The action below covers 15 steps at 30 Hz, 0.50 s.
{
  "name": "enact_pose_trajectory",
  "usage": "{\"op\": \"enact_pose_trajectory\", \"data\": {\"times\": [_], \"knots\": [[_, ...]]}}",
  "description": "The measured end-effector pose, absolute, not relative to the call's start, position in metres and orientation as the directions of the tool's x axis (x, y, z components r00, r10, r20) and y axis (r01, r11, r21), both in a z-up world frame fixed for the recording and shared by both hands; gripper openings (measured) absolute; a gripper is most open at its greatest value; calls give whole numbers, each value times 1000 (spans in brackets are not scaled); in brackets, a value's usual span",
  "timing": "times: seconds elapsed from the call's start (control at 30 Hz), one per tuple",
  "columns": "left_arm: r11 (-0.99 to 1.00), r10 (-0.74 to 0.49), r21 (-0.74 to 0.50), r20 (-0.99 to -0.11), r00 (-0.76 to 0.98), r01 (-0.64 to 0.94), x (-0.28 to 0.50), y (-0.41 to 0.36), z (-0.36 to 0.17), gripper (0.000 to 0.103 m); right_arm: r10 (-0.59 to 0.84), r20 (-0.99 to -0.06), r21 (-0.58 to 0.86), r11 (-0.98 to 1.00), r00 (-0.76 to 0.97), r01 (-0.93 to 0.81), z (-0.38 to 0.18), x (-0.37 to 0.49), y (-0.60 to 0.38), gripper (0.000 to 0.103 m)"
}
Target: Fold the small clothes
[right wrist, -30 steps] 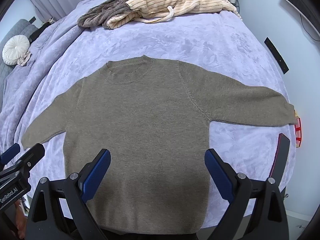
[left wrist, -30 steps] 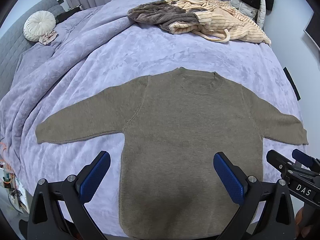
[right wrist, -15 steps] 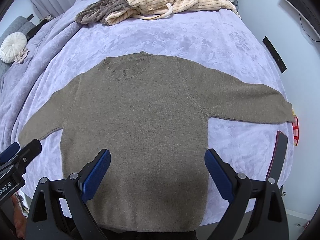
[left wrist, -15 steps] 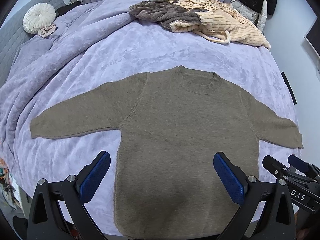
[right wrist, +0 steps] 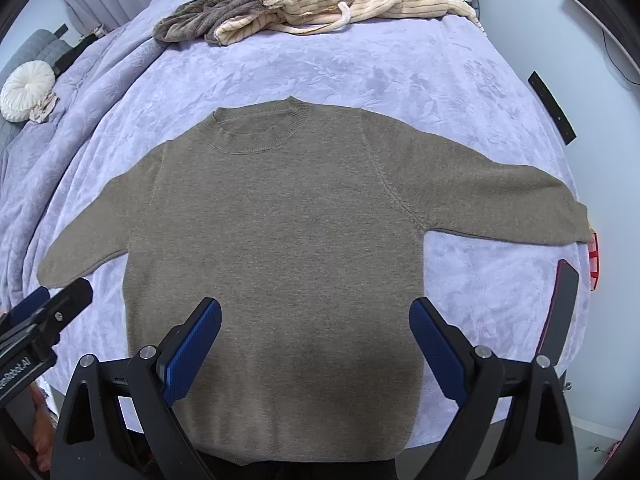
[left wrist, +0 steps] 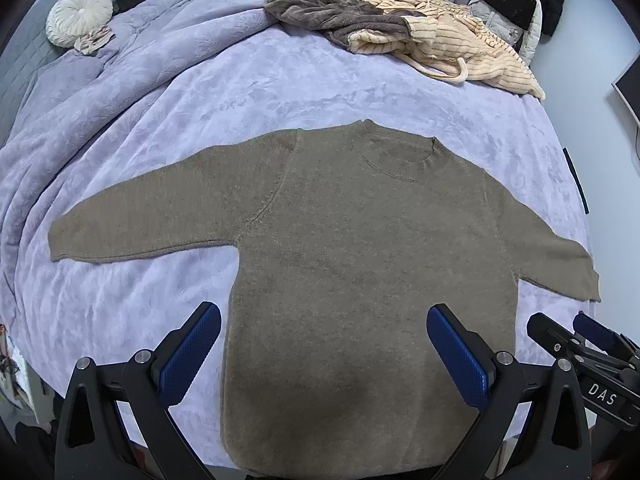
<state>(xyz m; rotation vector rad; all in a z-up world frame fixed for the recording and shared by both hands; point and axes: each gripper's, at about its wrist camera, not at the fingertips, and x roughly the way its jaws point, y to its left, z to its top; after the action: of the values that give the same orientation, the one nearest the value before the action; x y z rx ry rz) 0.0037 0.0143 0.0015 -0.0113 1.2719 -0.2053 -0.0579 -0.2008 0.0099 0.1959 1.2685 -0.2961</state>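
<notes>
An olive-brown knit sweater [left wrist: 360,248] lies flat and face up on the lilac bed cover, both sleeves spread out sideways and the collar at the far side; it also shows in the right wrist view [right wrist: 280,232]. My left gripper [left wrist: 323,356] is open and empty, hovering above the sweater's lower hem. My right gripper [right wrist: 315,350] is open and empty too, above the same hem a little to the right. Each gripper shows at the edge of the other's view. The hem's near edge is hidden behind the gripper bodies.
A heap of clothes, a grey-brown fleece [left wrist: 332,16] and a cream striped garment [left wrist: 452,48], lies at the far side of the bed. A round white cushion [left wrist: 78,16] sits far left. The bed's right edge [right wrist: 560,292] drops beside the right sleeve.
Both grippers have shifted slightly, so the sweater sits a little higher and further right in the left view. Nothing was grasped; the sweater lies unchanged.
</notes>
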Motion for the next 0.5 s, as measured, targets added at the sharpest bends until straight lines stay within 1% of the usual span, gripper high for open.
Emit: {"op": "enact_pose_trajectory", "data": {"times": [0.17,0.33,0.5], "knots": [[983,-169,-147,-957,234,112,7,36,-23,103,-46,-963,40,950,266,310,-3,-55,-191,96],[984,-175,-179,-964,199,-3,18,89,-63,103,18,-973,78,965,231,251,-31,-50,-160,96],[975,-156,-186,-962,223,-124,38,159,-104,103,46,-980,76,986,196,148,-62,-44,-116,96]]}}
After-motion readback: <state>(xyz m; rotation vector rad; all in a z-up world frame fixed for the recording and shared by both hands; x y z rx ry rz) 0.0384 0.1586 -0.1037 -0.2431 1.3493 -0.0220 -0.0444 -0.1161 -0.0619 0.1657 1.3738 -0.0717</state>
